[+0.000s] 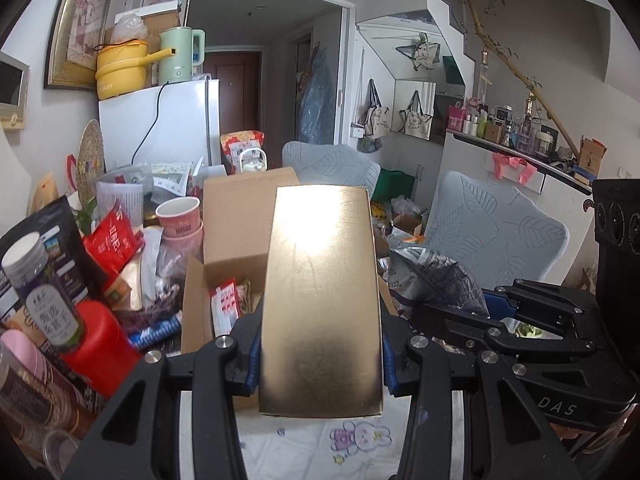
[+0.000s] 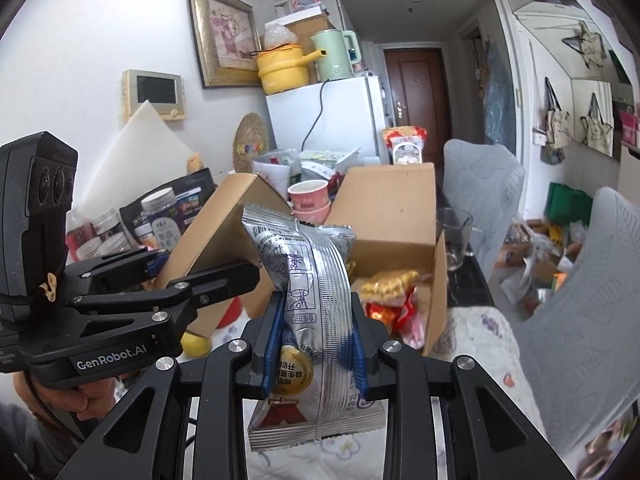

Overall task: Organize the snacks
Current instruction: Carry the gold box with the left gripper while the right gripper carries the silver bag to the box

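A flat, rectangular gold box (image 1: 320, 300) with a smooth, glossy face that catches a bright glare stands clamped between the blue pads of the left gripper (image 1: 320, 354), held up off the table in front of the open cardboard box (image 1: 240, 216). Beside it, the right gripper (image 2: 314, 354) is closed tight on a crinkled silver foil snack packet (image 2: 308, 300), pinching its ribbed middle seam so the pouch puffs out above and below the pads; it too hangs in the air, just before the cardboard box.

That box is plain brown corrugated card with its flaps standing up, and inside lie a red and white sachet (image 1: 226, 304) and a golden, knobbly wrapped snack (image 2: 390, 284). It sits on a table (image 1: 320, 448) covered with a white quilted cloth printed with a small rabbit. Along the table's left edge crowd a red plastic tub (image 1: 100, 352), a clear jar with a grey lid (image 1: 44, 284), dark pouches and stacked pink paper cups (image 1: 180, 216). A clear glass mug (image 2: 456, 236) stands at the box's right side. Grey leaf-embossed chairs (image 1: 496, 228) stand past the right edge.
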{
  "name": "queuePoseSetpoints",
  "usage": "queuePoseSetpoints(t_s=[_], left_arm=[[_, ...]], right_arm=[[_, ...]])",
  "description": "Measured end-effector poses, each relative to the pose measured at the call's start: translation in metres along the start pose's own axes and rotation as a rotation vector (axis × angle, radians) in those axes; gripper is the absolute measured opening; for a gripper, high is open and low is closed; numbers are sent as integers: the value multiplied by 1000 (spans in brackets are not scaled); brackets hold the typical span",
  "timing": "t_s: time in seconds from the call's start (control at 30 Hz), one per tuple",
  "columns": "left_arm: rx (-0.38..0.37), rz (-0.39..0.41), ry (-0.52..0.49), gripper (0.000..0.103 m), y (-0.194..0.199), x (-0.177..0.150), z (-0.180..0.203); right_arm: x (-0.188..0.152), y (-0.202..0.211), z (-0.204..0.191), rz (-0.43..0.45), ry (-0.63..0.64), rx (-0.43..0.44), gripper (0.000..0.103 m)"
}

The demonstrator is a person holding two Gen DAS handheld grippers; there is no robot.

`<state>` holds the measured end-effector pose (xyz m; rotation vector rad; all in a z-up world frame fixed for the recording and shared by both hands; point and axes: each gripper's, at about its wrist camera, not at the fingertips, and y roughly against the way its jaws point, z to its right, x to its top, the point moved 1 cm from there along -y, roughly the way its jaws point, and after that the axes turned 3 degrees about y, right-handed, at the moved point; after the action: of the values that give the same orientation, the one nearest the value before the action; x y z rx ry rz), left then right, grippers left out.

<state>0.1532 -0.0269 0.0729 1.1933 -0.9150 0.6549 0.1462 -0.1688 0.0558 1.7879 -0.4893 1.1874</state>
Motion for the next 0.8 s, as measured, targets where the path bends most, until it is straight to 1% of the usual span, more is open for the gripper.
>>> queuePoseSetpoints(t_s=[0.27,0.5,0.7,0.8], left_arm=[[10,26,-1,44,-38,27,-17],[38,35,4,44,-75,46,-34],[62,3,8,44,-111,49,-46],[87,-12,19,44,-130,49,-53]], right_arm=[[27,-29,22,25,16,-26,29],[45,-67,42,23,16,-44,29],[53,-102,57,5,-3,-39,29],[55,-118,62,-3,-10,-40,29]])
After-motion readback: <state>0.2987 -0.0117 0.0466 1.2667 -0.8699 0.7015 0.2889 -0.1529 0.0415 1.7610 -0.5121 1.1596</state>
